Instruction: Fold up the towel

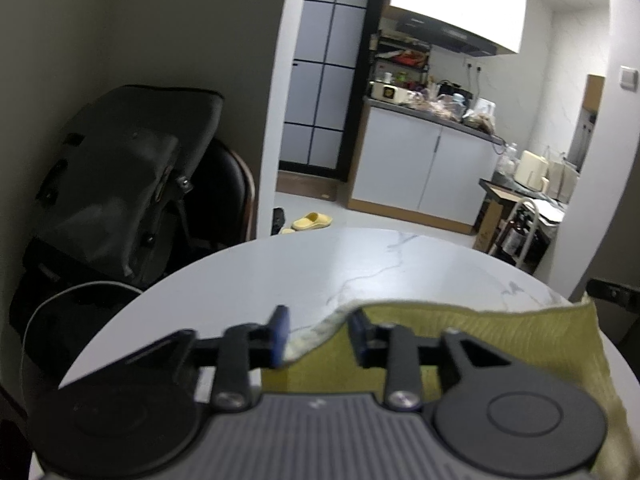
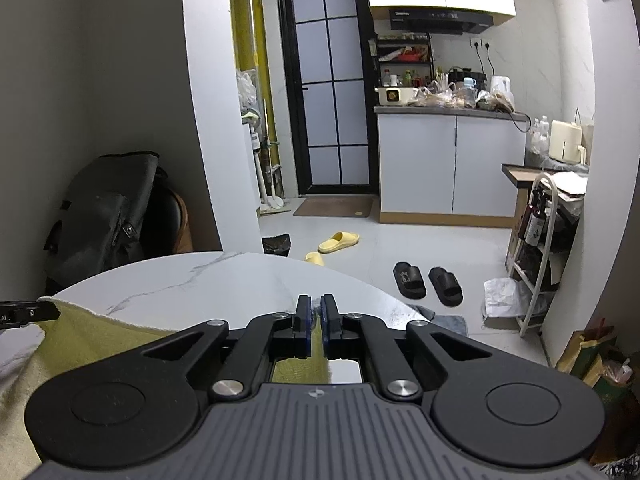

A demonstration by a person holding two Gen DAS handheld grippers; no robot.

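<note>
An olive-yellow towel (image 1: 480, 336) with a pale rim lies on the round white marble table (image 1: 320, 264). My left gripper (image 1: 319, 334) is open low over the table, and the towel's near-left corner sits between its blue pads (image 1: 280, 332). The towel's far right corner rises toward my right gripper (image 1: 610, 292), seen at the frame's edge. In the right wrist view my right gripper (image 2: 316, 328) has its pads nearly together, pinching the towel (image 2: 80, 344) at its edge. The left gripper's tip (image 2: 24, 314) shows at the towel's other corner. Much of the towel is hidden under both gripper bodies.
A black backpack (image 1: 120, 184) rests on a dark chair left of the table. Beyond the table's edge (image 2: 360, 280) are yellow slippers (image 2: 338, 242), black slippers (image 2: 426, 280), a white rack (image 2: 536, 248) and a kitchen counter (image 2: 448, 160).
</note>
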